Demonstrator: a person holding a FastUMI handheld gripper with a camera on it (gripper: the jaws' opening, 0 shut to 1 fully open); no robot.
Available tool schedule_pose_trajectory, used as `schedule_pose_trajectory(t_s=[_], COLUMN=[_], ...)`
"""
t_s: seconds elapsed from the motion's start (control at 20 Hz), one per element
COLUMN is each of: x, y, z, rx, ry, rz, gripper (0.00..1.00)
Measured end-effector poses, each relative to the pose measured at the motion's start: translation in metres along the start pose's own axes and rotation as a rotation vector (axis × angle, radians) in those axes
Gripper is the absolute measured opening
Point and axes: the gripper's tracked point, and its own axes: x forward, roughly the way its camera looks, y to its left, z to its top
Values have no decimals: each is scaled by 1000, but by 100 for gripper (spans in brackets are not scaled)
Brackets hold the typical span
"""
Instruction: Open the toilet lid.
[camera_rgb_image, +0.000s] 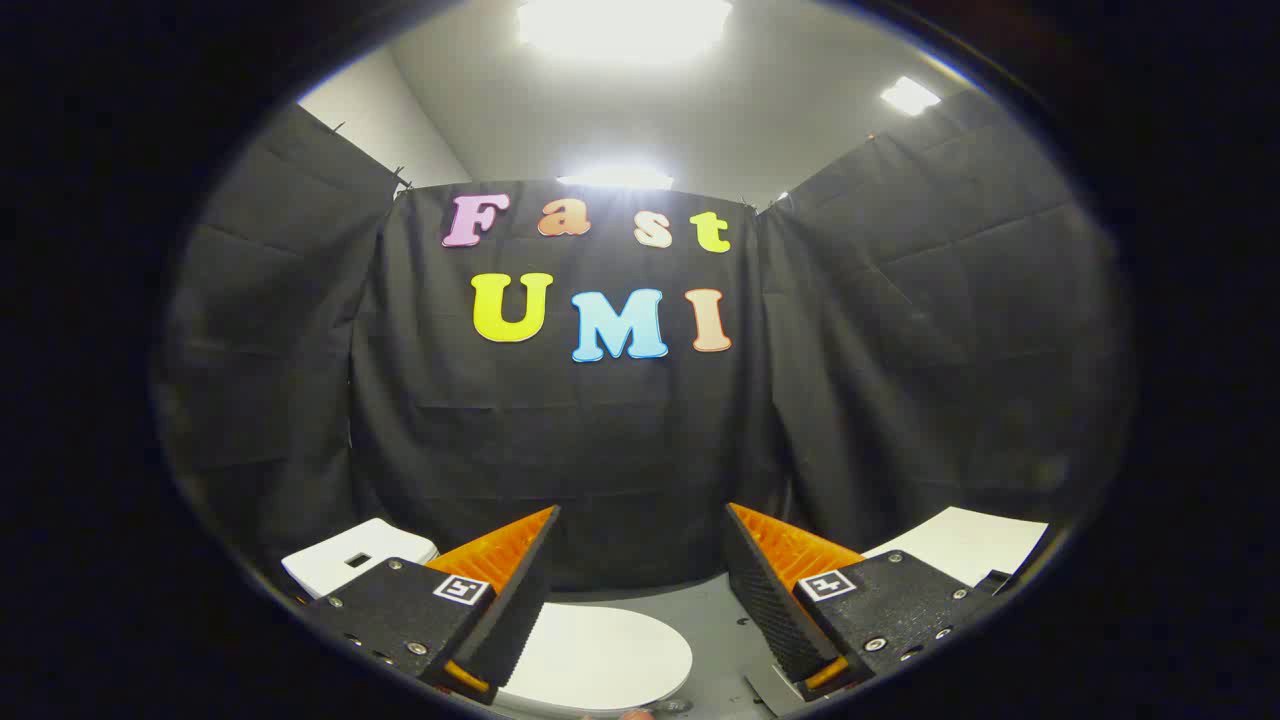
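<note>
Your fingers (640, 590) stand wide apart, gripping nothing. The lid (600, 655) lies flat, low between them.

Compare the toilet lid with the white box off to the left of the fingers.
The toilet lid is round-edged and smooth; the white box is boxy with a small dark rectangular mark on top. The lid lies flat and closed just ahead of the open gripper, between its fingers; the box sits beyond and outside the left finger. The lid looks larger here. Both are white.
</note>
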Motion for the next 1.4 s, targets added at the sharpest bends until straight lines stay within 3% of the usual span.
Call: schedule_pose_trajectory(t_s=[0.35, 1.1, 1.3, 1.4], x=[-3, -1, 4, 10], y=[-13, -30, -27, -12], z=[9, -3, -17, -25], rx=[-5, 31, 149, 249], ry=[-45, -14, 15, 18], rz=[-21, -48, -37, 32], gripper=[96, 96, 96, 96])
